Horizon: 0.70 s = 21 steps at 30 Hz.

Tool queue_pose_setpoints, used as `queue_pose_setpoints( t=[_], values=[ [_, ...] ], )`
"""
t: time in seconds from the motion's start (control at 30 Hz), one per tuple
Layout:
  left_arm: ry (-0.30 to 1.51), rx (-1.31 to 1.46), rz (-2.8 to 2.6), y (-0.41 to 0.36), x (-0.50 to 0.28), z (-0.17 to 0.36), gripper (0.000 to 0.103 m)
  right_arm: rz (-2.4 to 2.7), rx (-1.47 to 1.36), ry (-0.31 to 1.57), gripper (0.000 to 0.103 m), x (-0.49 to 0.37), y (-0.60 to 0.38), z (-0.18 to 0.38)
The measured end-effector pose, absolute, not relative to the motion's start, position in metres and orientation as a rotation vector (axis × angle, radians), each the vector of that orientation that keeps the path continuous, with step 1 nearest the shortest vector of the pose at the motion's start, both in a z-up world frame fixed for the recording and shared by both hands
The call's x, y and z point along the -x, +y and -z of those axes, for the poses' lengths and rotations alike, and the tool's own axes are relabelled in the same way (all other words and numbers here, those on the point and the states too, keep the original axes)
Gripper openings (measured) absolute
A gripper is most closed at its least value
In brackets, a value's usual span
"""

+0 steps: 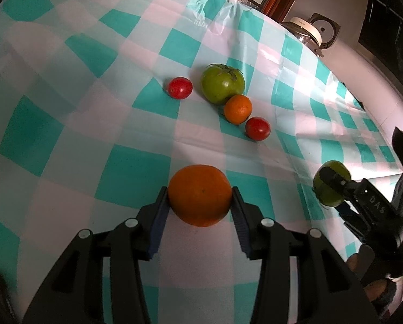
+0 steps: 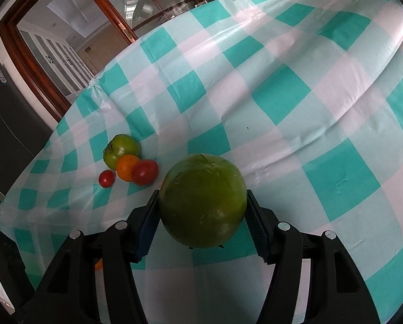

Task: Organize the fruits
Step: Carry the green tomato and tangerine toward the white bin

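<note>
My left gripper (image 1: 200,197) is shut on a large orange (image 1: 200,195), both pads pressed to its sides just above the checked cloth. My right gripper (image 2: 202,210) is shut on a big green tomato (image 2: 202,201); from the left wrist view that same green tomato (image 1: 331,183) shows at the far right in the right gripper's fingers (image 1: 333,181). Farther out on the cloth lies a cluster: a green tomato (image 1: 222,83), a small orange (image 1: 238,108) touching it, a red tomato (image 1: 258,128) and another red tomato (image 1: 180,87) set apart to the left.
A teal-and-white checked tablecloth (image 1: 66,108) covers the table, its far edge crumpled (image 1: 209,8). Beyond it stand a wooden-framed glass door (image 2: 66,40), a kitchen appliance (image 1: 306,29) and a dark cabinet (image 2: 10,124). A hand (image 1: 374,278) holds the right gripper.
</note>
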<state>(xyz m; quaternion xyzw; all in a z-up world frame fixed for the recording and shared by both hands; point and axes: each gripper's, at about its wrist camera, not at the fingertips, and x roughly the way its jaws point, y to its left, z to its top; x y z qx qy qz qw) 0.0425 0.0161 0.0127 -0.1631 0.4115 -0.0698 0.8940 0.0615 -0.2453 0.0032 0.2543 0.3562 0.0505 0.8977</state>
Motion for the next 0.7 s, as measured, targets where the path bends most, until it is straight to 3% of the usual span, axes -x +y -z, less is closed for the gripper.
queue_pose_setpoints(
  t=[0.7],
  values=[
    [0.866,0.373,0.317,0.040,-0.030,-0.015,0.046,-0.124,-0.486,0.765,0.060,-0.054,-0.235,-0.006]
  ],
)
